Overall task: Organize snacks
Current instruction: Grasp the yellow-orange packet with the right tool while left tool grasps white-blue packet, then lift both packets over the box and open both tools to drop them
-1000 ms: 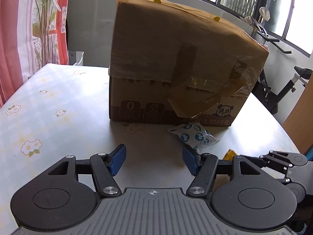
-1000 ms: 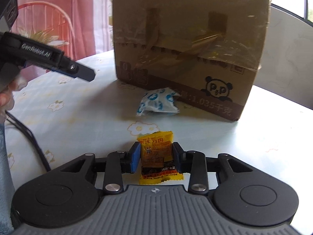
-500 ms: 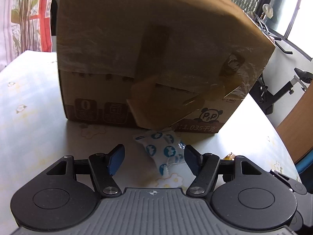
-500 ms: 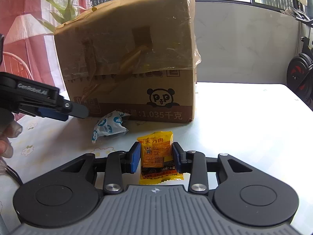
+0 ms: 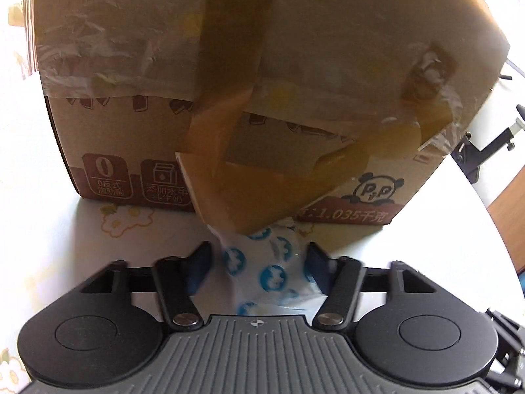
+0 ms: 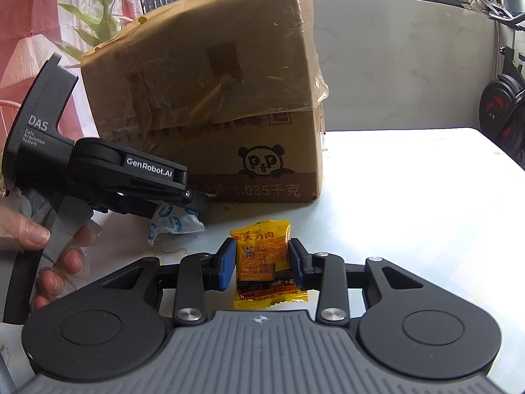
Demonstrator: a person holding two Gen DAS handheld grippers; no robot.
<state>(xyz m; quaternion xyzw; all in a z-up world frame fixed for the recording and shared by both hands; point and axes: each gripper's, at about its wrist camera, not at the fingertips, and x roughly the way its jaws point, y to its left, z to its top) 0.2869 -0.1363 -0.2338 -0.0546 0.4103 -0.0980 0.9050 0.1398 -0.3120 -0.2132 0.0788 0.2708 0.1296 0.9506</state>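
A white snack packet with blue round prints lies on the table right in front of a taped cardboard box. My left gripper is around the packet, jaws closing and blurred, pads touching its sides. The packet and the left gripper also show in the right wrist view. My right gripper is shut on a yellow snack packet and holds it just above the table, to the right of the white packet and before the box.
The table has a pale flowered cloth. A loose cardboard flap hangs off the box over the white packet. Exercise equipment stands off the table's far right. A plant and red curtain are at the left.
My left gripper has moved forward to the box and its jaws have closed in around the white packet. My right gripper has kept the yellow packet and swung a little.
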